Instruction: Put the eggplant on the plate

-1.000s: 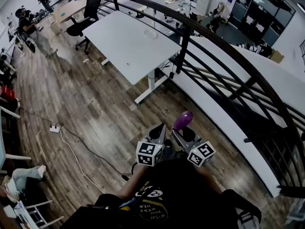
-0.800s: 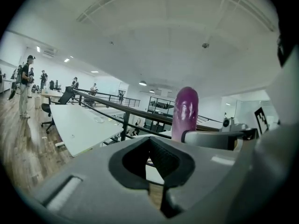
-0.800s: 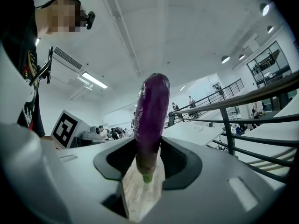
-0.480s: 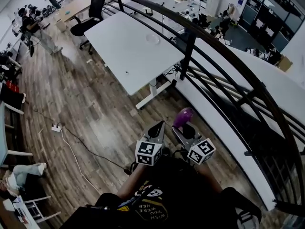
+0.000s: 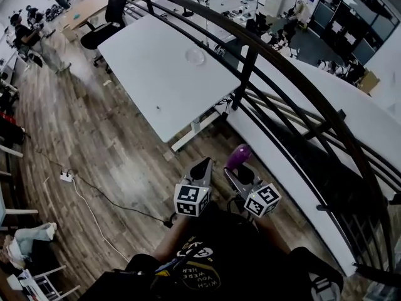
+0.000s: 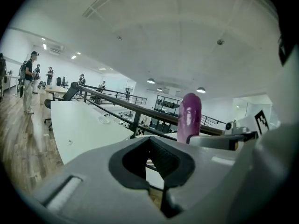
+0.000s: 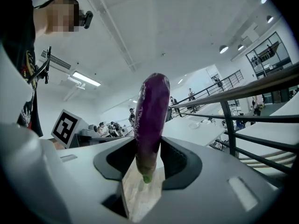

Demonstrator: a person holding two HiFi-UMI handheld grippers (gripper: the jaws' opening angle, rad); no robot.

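Observation:
A purple eggplant (image 5: 238,156) stands upright in my right gripper (image 5: 241,168), which is shut on its lower end. In the right gripper view the eggplant (image 7: 152,120) rises between the dark pads, green stem tip down. My left gripper (image 5: 202,167) is held beside it, jaws together with nothing in them; from its own view the eggplant (image 6: 189,118) shows to the right. A pale round plate (image 5: 195,56) lies on the white table (image 5: 156,80) ahead, well beyond both grippers. The plate is also visible small in the left gripper view (image 6: 103,120).
A black railing (image 5: 250,61) curves along the right of the table, with a drop beyond it. A black office chair (image 5: 106,24) stands at the table's far end. A cable and power strip (image 5: 66,176) lie on the wooden floor. People (image 5: 28,36) stand far left.
The table and plate have come closer and lower in the head view as I walk toward them. Both grippers keep their pose, and the eggplant stays in the right one.

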